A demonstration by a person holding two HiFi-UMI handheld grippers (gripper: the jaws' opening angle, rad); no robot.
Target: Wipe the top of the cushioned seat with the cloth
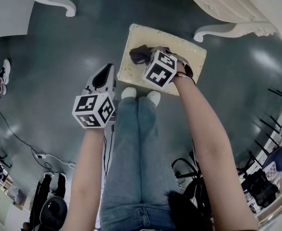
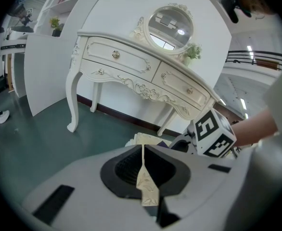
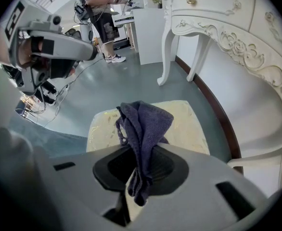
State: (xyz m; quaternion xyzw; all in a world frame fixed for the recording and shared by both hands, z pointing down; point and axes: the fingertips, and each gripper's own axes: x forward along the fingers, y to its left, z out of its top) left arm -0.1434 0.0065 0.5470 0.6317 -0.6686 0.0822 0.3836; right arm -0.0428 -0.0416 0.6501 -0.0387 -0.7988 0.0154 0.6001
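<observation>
The cushioned seat [image 1: 189, 52] is a cream rectangular stool on the dark green floor, just ahead of my feet. A dark purple cloth [image 1: 140, 54] hangs bunched over its near left part. My right gripper [image 1: 148, 56] is shut on the cloth, holding it just above the seat. In the right gripper view the cloth [image 3: 143, 121] droops from between the jaws, with the seat [image 3: 191, 126] beneath. My left gripper [image 1: 105, 72] hovers left of the seat, shut and holding nothing. The left gripper view shows only a cream sliver of the seat [image 2: 141, 139] past the left gripper [image 2: 142, 150].
A white ornate dressing table [image 1: 227, 4] stands right behind the seat, one curved leg [image 1: 227, 31] close to its far right corner. Another white leg [image 1: 52, 0] is at far left. Cables [image 1: 44, 155] lie on the floor. A person [image 3: 100, 8] stands farther off.
</observation>
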